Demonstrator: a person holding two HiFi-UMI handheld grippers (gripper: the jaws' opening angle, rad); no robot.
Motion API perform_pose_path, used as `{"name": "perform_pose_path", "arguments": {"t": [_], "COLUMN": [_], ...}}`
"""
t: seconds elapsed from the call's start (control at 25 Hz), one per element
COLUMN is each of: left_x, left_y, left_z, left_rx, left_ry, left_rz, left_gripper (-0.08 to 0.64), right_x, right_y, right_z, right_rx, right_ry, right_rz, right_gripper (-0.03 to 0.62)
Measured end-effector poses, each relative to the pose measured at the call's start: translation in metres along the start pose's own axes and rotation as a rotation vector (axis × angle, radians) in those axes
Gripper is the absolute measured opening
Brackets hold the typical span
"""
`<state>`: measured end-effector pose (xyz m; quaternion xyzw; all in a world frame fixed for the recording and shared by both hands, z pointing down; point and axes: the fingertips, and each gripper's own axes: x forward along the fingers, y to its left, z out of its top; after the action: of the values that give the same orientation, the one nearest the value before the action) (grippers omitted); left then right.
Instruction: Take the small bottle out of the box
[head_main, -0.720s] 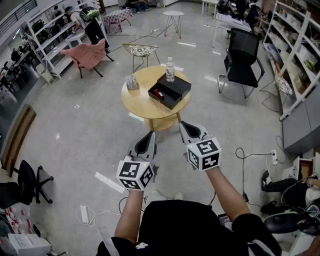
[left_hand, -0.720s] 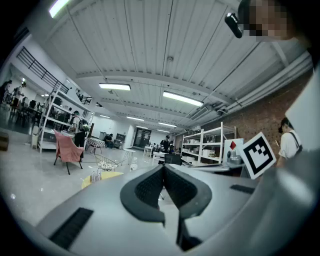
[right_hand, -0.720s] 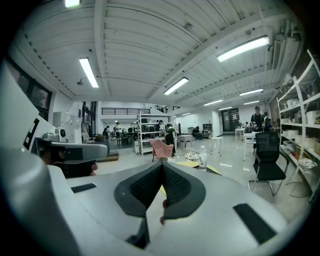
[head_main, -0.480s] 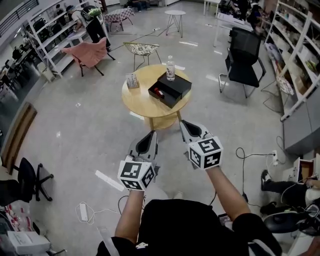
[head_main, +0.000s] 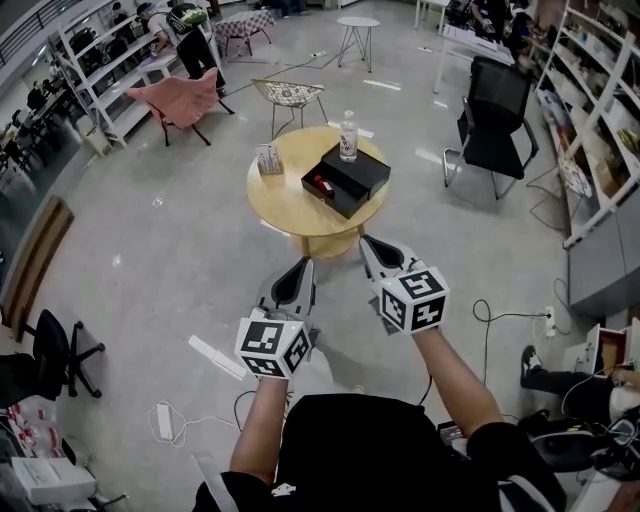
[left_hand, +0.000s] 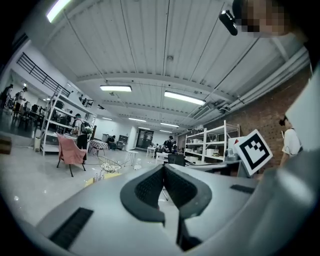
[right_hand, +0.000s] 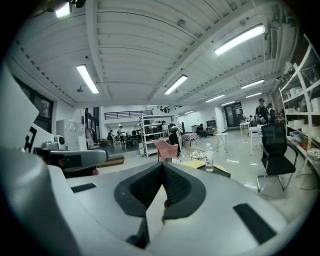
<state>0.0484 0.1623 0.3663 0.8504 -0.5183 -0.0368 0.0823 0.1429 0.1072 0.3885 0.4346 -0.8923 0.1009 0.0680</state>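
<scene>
A black box (head_main: 348, 177) sits on a round wooden table (head_main: 290, 212) a few steps ahead of me, its drawer pulled out toward the front left. In the drawer lies a small red and white item (head_main: 321, 185), too small to tell apart. A clear water bottle (head_main: 348, 137) stands behind the box and shows again in the right gripper view, bottle (right_hand: 209, 158). My left gripper (head_main: 303, 266) and right gripper (head_main: 366, 244) are held side by side in the air, well short of the table. Both are shut with nothing in them, as the left gripper (left_hand: 164, 167) and right gripper (right_hand: 162, 166) show.
A small card stand (head_main: 266, 160) is on the table's left side. Around the table are a wire chair (head_main: 293, 96), a pink chair (head_main: 182, 98), a black office chair (head_main: 494, 115) at the right and white shelves (head_main: 600, 110). A cable and power strip (head_main: 166, 422) lie on the floor near my feet.
The head view has shifted a little, so the table and chairs sit slightly further right. Both grippers keep the same pose, shut and side by side.
</scene>
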Motion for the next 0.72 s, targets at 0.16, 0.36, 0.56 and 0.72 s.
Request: {"name": "perform_pose_path", "arguments": {"t": [0.16, 0.36, 0.56, 0.72], "left_x": [0.016, 0.045, 0.074, 0.094], "left_y": [0.021, 0.044, 0.076, 0.101], "left_z": [0.004, 0.007, 0.012, 0.023], "left_rx": [-0.009, -0.012, -0.036, -0.105], "left_ry": [-0.002, 0.000, 0.008, -0.004], "left_rz": [0.006, 0.003, -0.002, -0.018], "left_gripper": [0.009, 0.009, 0.009, 0.009], "right_x": [0.023, 0.059, 0.097, 0.124], "right_y": [-0.003, -0.016, -0.031, -0.038], "right_z": [0.005, 0.007, 0.015, 0.026], "right_rx": [-0.012, -0.001, -0.030, -0.059], "right_ry": [0.000, 0.015, 0.021, 0.020], "right_rz": [0.009, 0.015, -0.005, -0.015], "right_gripper": [0.002, 0.002, 0.002, 0.002]}}
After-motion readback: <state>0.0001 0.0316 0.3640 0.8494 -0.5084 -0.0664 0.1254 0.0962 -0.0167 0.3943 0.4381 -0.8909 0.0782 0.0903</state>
